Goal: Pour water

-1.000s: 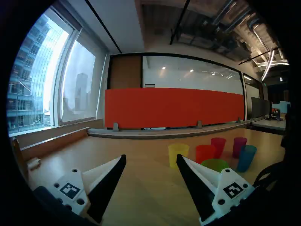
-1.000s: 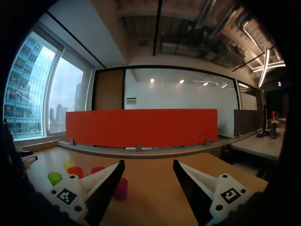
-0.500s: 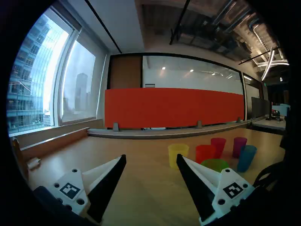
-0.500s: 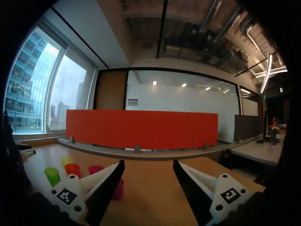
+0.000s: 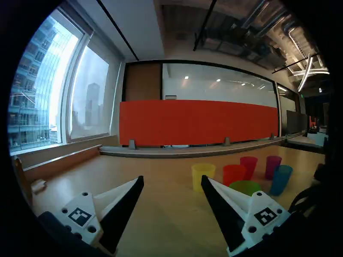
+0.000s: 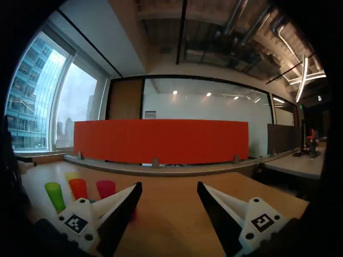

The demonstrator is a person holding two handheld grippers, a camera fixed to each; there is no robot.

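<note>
Left hand-held gripper (image 5: 172, 177) and right hand-held gripper (image 6: 169, 184) are hanging spread, empty; cups (image 5: 233, 173) are crowding the bench (image 5: 128, 171) at two o'clock; any wide reach is risking toppled neighbours.

A wooden table (image 5: 167, 222) ran out ahead of the left gripper (image 5: 171, 179), and six cups stood on it, ahead and to the right of its fingertips. The yellow cup (image 5: 203, 173) stood nearest the gripper's line, then the orange cup (image 5: 233, 173), red cup (image 5: 248, 166) and purple cup (image 5: 272, 166) farther right, with the green cup (image 5: 245, 187) and blue cup (image 5: 281, 180) nearer. Seen from the right gripper (image 6: 169, 185), the cups stood ahead on its left.
</note>
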